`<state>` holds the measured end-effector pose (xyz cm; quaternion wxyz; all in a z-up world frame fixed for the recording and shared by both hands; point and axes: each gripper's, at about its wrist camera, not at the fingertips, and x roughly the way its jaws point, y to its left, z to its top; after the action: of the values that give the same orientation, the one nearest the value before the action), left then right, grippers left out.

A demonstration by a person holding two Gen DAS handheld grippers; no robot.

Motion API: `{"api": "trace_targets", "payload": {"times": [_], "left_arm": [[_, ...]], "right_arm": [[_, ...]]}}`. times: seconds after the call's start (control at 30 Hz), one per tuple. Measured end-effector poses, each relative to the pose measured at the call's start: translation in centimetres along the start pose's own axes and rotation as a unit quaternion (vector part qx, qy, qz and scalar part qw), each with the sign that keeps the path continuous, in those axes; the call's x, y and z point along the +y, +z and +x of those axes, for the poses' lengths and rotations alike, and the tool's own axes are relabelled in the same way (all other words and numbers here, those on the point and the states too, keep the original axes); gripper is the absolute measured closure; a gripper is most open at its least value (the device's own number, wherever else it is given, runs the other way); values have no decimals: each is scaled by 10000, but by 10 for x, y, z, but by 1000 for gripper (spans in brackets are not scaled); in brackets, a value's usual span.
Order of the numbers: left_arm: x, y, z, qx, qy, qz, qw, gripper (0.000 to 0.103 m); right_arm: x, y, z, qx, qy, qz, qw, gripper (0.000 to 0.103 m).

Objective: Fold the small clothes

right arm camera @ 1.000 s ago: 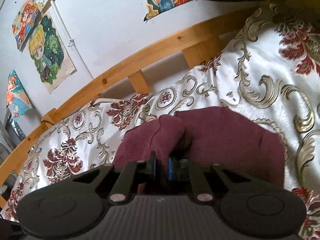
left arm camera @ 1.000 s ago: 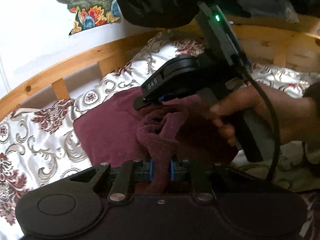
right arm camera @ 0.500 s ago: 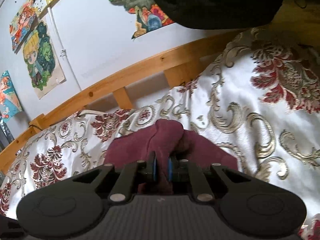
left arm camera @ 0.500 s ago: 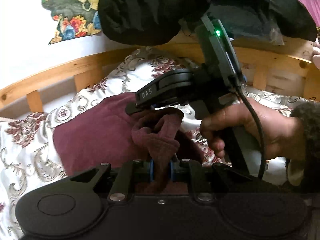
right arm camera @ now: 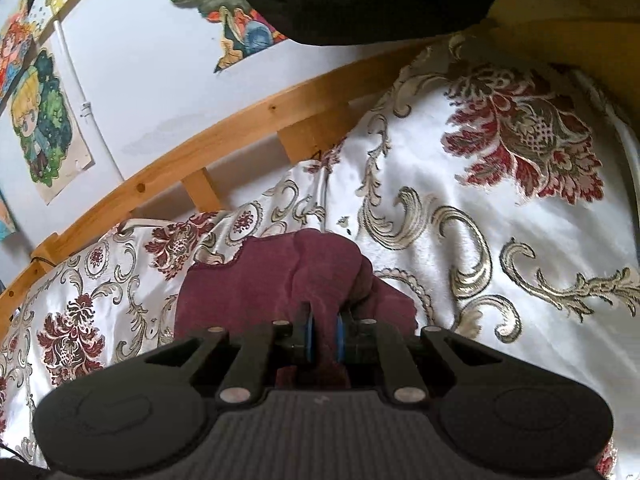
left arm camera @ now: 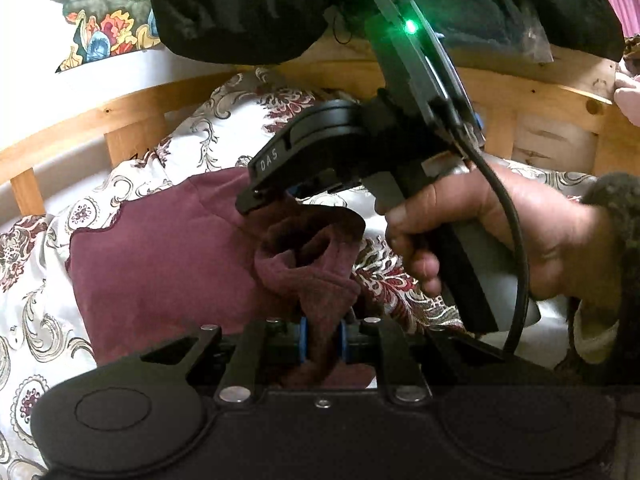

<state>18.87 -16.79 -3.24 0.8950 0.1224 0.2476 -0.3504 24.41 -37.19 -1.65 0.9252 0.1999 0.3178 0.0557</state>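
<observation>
A small maroon garment [left arm camera: 160,272] lies on the patterned bedspread [left arm camera: 36,320]. My left gripper [left arm camera: 322,340] is shut on a bunched edge of it and holds that edge raised. My right gripper [right arm camera: 323,336] is shut on another raised fold of the same garment [right arm camera: 248,284]. In the left wrist view the right gripper's body [left arm camera: 320,152] sits just above the cloth, held by a hand [left arm camera: 500,232], its tips hidden in the fabric.
A wooden bed rail [right arm camera: 248,120] runs behind the bedspread [right arm camera: 500,240]. Posters [right arm camera: 44,128] hang on the white wall. A black padded item [left arm camera: 248,8] hangs overhead. A pink cloth [left arm camera: 628,96] shows at the far right.
Both grippers have carried the gripped maroon edges across the garment toward its far side, folding it over. More bedspread shows on the right than before.
</observation>
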Motion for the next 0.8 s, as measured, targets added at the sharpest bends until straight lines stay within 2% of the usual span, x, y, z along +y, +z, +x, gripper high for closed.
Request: {"api": "trace_targets", "payload": {"times": [0.43, 0.8], "left_arm": [[1, -5, 5, 178, -23, -52, 9998, 85], [2, -9, 8, 174, -97, -139, 9997, 82]], "right_arm": [[-3, -2, 6, 196, -44, 120, 9997, 90], [-10, 0, 10, 344, 88, 324, 9988, 89]]}}
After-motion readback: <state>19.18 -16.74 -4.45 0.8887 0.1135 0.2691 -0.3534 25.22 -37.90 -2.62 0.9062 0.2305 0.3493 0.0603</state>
